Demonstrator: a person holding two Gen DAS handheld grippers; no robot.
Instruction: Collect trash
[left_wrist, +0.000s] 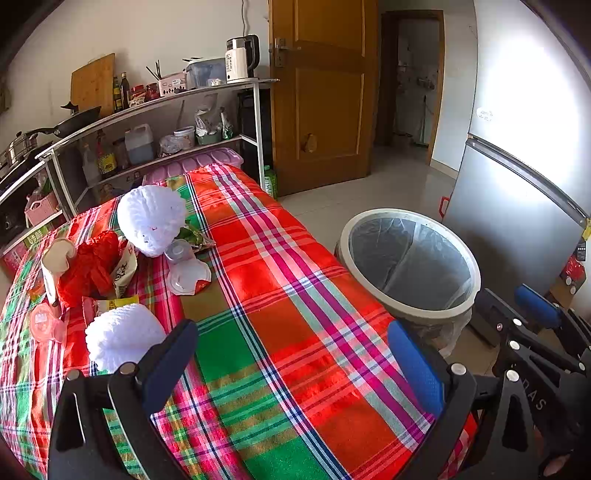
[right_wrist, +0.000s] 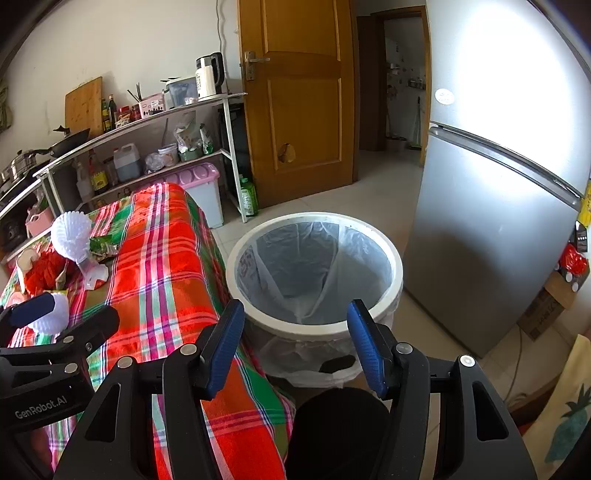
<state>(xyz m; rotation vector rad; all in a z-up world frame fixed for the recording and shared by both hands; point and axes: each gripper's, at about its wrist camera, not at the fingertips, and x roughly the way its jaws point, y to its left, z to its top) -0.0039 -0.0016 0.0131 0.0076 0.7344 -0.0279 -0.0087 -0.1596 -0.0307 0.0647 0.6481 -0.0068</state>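
A pile of trash lies at the left end of the plaid-covered table (left_wrist: 295, 295): two white foam fruit nets (left_wrist: 151, 221) (left_wrist: 122, 336), a red plastic bag (left_wrist: 92, 266), a clear plastic lid (left_wrist: 188, 277), a pink cup (left_wrist: 44, 321) and a green wrapper (left_wrist: 194, 236). A white bin (right_wrist: 391, 258) with a clear liner stands on the floor beside the table. My left gripper (left_wrist: 291, 358) hovers open above the cloth, the nearer foam net just beyond its left finger. My right gripper (right_wrist: 295, 332) hangs open over the bin's near rim. Nothing sits between either pair of fingers.
A metal shelf rack (left_wrist: 255, 110) with a kettle, bottles and pans lines the wall behind the table. A pink-lidded storage box (right_wrist: 199, 177) stands at the table's far end. A silver fridge (right_wrist: 480, 221) rises right of the bin, a wooden door (right_wrist: 303, 92) behind it.
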